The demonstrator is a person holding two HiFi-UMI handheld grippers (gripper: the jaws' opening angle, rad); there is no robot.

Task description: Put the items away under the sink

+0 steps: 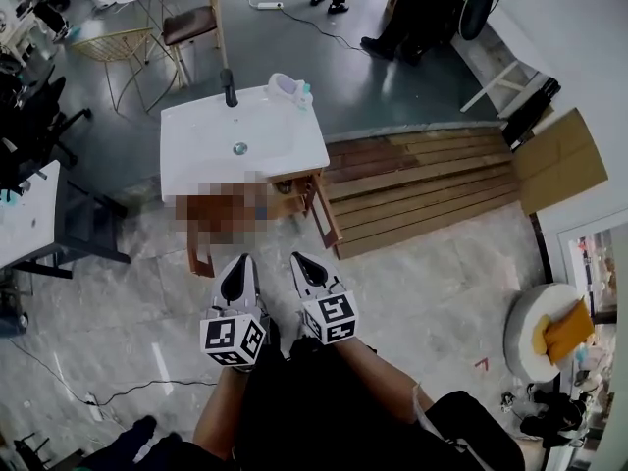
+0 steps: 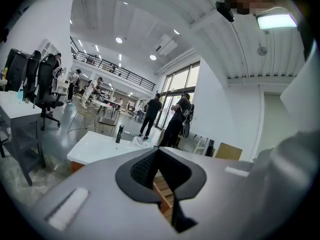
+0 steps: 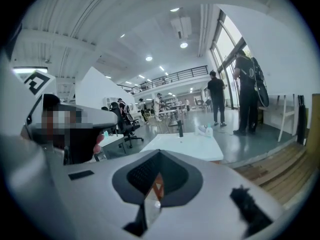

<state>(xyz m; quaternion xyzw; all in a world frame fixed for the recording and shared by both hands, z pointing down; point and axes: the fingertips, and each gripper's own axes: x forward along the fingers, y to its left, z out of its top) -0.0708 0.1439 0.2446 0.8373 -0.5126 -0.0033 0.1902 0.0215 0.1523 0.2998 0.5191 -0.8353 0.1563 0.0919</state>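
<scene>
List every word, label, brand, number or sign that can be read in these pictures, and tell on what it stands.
No readable words, brands or numbers in any view.
Cubes on the left tool and right tool: only black-and-white square patterns, no letters.
Small white bottle on the sink: any label too small to read.

No legible text, brand, number or sign in any view.

Printed patterns only: black-and-white square markers on the cubes of the left gripper (image 1: 241, 260) and the right gripper (image 1: 297, 258). They are coded blocks, not letters or digits.

One such marker (image 3: 36, 82) shows at the left edge of the right gripper view, also unreadable.

A small red floor mark (image 1: 481, 363) is too small to read.
</scene>
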